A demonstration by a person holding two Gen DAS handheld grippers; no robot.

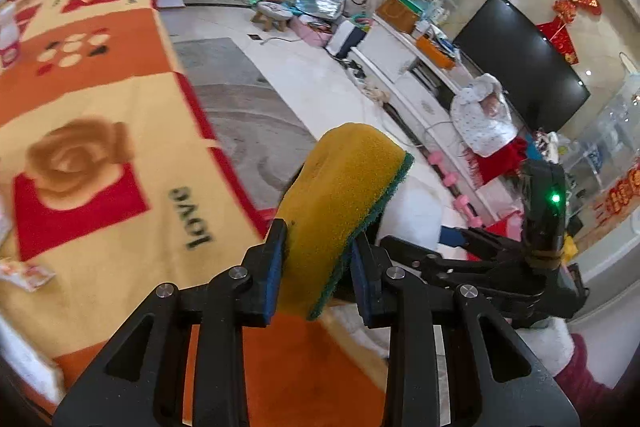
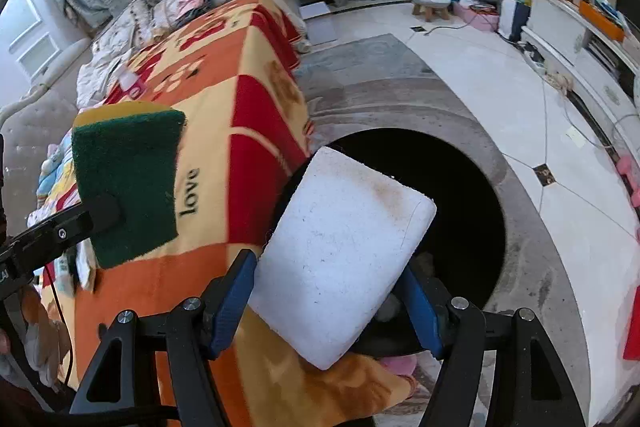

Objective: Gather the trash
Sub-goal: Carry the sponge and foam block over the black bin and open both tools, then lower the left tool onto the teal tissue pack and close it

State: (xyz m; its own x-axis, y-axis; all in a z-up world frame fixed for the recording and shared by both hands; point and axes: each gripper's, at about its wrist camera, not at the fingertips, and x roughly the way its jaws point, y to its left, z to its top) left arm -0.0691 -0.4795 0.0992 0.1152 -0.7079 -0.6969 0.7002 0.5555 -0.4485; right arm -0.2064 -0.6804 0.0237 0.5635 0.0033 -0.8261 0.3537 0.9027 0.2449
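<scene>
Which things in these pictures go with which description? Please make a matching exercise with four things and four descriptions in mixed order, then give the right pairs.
Things:
1. sponge
2. white foam block
3. blanket
4. television

Descriptions:
A. orange, yellow and red, with the word "love"
B. black screen, switched off, by the wall
C. yellow with a green side, held in the left hand-held gripper
D. held in the right hand-held gripper above a dark round bin

Right pairs: 1-C, 2-D, 3-A, 4-B
</scene>
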